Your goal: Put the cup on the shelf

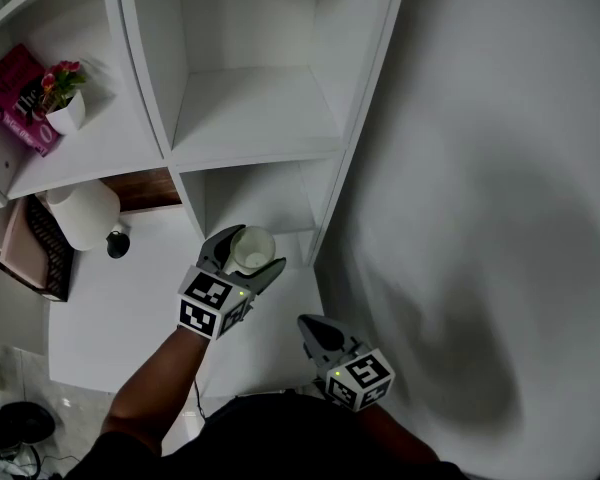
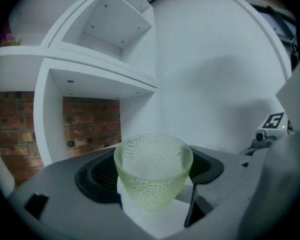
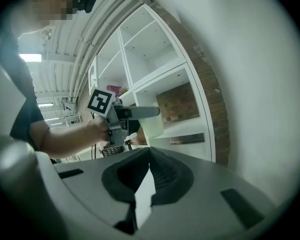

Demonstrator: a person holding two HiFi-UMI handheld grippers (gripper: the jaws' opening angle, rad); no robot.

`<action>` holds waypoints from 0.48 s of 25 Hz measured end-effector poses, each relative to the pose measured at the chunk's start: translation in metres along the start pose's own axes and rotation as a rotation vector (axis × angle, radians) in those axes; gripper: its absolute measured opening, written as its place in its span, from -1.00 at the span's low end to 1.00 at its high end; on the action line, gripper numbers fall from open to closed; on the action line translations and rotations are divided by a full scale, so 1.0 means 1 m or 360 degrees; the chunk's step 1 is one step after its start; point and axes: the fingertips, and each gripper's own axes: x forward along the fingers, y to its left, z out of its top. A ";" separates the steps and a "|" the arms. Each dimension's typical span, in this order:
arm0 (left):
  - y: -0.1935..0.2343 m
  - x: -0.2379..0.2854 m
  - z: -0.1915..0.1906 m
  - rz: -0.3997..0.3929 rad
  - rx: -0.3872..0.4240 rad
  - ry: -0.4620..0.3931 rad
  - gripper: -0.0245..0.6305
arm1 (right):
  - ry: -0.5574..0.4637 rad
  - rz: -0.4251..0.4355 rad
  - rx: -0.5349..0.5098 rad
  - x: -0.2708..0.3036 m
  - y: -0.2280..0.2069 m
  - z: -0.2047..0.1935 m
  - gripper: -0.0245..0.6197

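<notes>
We are gripping the pale green cup [image 2: 151, 170] upright in our left claw [image 1: 250, 252], holding it in the air before a lower compartment of the white shelf [image 1: 250, 108]. Our right claw [image 3: 148, 155] is hanging nearer us, pressed together on nothing.

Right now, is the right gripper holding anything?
No, the right gripper has its jaws closed together with nothing between them; the cup is clamped in the left gripper.

Flower pot [image 1: 64, 108] by pink pkt [image 1: 15, 96]; white lamp [image 1: 85, 214] below.
</notes>
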 end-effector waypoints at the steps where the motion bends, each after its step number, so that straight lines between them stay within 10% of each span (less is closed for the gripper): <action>1: 0.004 0.006 0.003 0.0003 0.0003 -0.0003 0.28 | 0.0001 -0.0004 0.0003 0.000 -0.002 0.000 -0.91; 12: 0.031 0.081 0.014 -0.0014 -0.0120 0.0049 0.28 | 0.0008 -0.0044 0.0048 -0.002 -0.024 0.000 -0.91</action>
